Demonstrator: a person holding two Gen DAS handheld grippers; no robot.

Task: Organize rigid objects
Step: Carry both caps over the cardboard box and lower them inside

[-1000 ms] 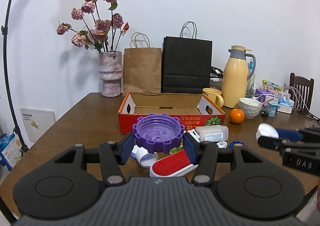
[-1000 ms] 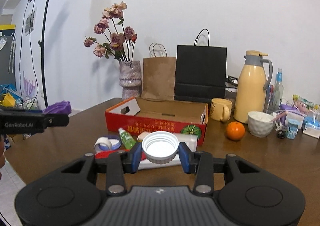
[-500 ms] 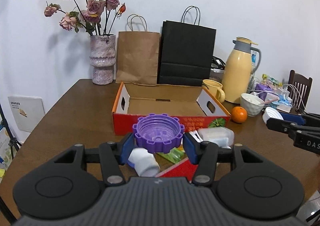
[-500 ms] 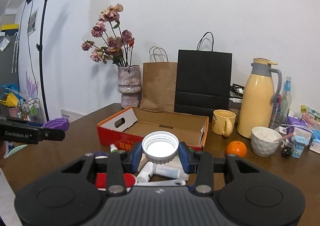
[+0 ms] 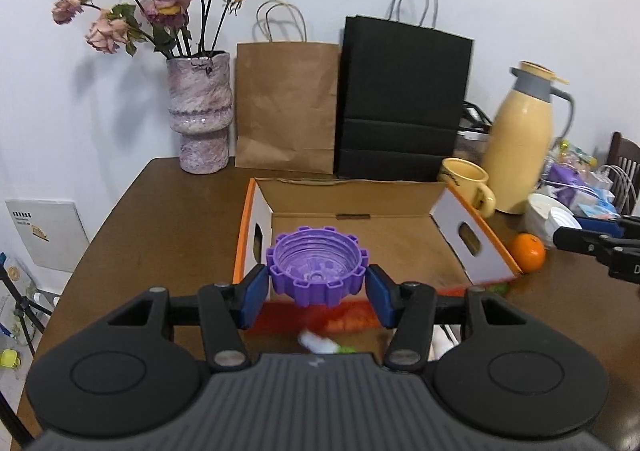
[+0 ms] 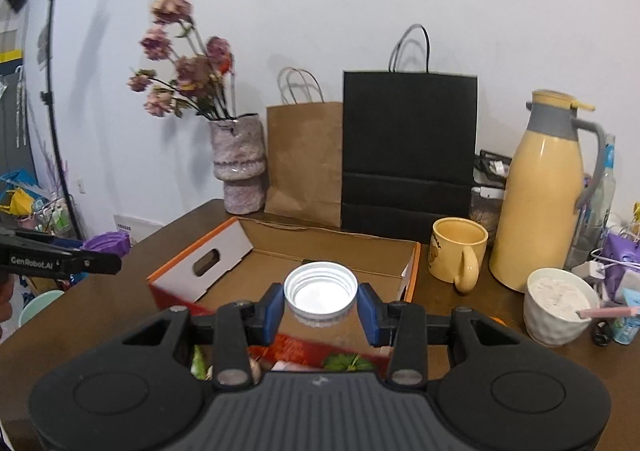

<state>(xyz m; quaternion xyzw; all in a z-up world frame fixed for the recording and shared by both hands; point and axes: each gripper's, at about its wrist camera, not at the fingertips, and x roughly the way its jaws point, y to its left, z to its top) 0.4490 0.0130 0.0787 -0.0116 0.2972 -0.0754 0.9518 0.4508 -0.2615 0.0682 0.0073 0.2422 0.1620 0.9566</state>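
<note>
My left gripper [image 5: 316, 289] is shut on a purple notched lid [image 5: 316, 269] and holds it above the near edge of the open cardboard box [image 5: 360, 247]. My right gripper [image 6: 320, 309] is shut on a white screw cap [image 6: 320, 293] and holds it over the box [image 6: 320, 263] near its front wall. The box interior looks bare. The right gripper with its white cap also shows at the right edge of the left wrist view [image 5: 592, 235]. The left gripper with the purple lid shows at the left edge of the right wrist view [image 6: 80, 255].
Small loose items [image 5: 320, 343] lie on the brown table [image 5: 160, 219] in front of the box. Behind the box stand a vase [image 5: 200, 111], a brown bag [image 5: 286, 107] and a black bag [image 5: 404, 99]. A yellow mug [image 6: 460, 251], thermos [image 6: 544, 191], bowl [image 6: 560, 303] and orange [image 5: 528, 251] are at right.
Both grippers have risen and moved forward toward the box, each still holding its lid. The loose items on the table have slipped below the fingers.
</note>
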